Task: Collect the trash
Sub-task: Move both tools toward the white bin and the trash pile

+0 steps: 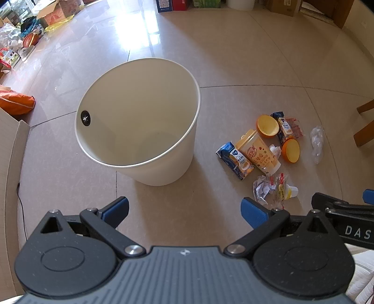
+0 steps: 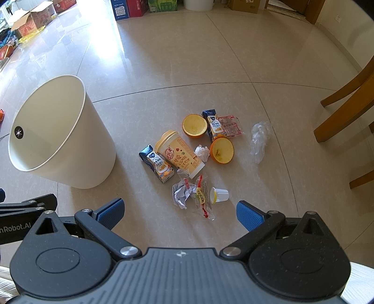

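Note:
A white bin stands upright on the tiled floor, with nothing visible inside. To its right lies a pile of trash: a yellow drink cup, two milk cartons, two orange peel halves, crumpled paper, a candy wrapper, a small white cup and a clear plastic bag. My left gripper hovers open in front of the bin. My right gripper hovers open just short of the crumpled paper and wrapper. Neither holds anything.
Wooden chair legs stand at the right. Cardboard boxes and bags line the far left wall, more boxes the far wall. An orange bag and a cardboard edge sit at the left.

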